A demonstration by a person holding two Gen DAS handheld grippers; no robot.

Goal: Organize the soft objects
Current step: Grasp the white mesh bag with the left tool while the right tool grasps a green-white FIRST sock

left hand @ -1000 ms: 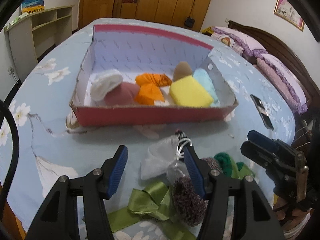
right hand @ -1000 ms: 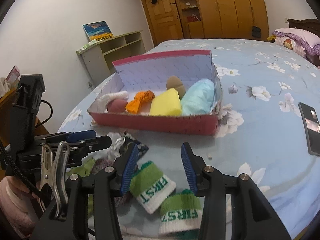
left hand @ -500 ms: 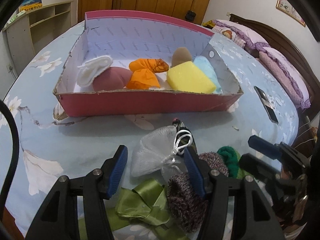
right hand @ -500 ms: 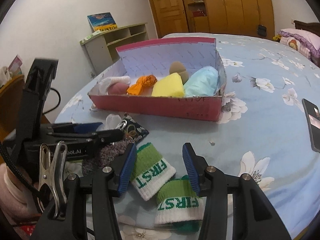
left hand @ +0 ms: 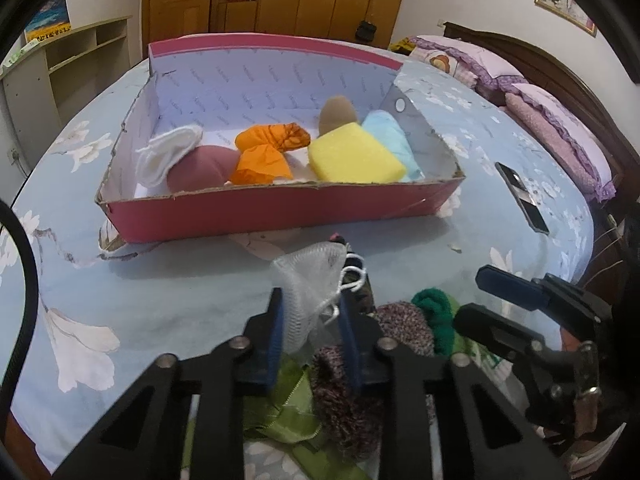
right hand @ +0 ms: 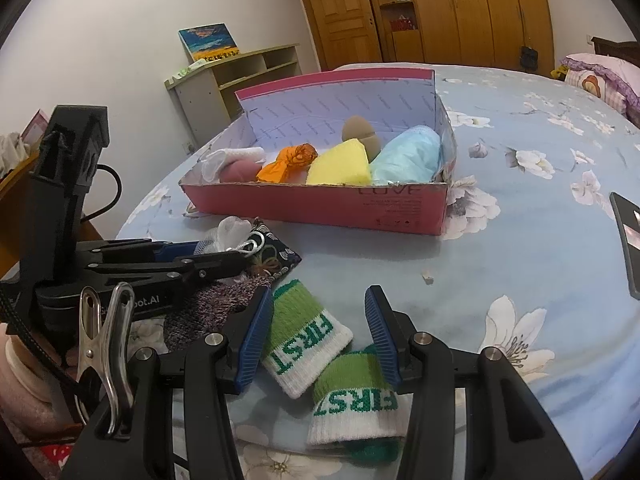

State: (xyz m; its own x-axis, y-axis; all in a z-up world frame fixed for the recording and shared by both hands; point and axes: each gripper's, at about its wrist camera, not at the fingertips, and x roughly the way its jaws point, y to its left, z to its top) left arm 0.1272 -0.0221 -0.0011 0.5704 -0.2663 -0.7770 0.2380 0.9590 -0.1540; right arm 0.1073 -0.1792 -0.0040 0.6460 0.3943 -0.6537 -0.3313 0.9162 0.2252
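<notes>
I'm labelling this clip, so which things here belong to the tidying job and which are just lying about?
Job:
left gripper, shut on the mesh pouch
right gripper, open
pink box
sponge
FIRST socks
knit sock
green ribbon
patterned pouch

Lying about:
phone
pillows
shelf
</notes>
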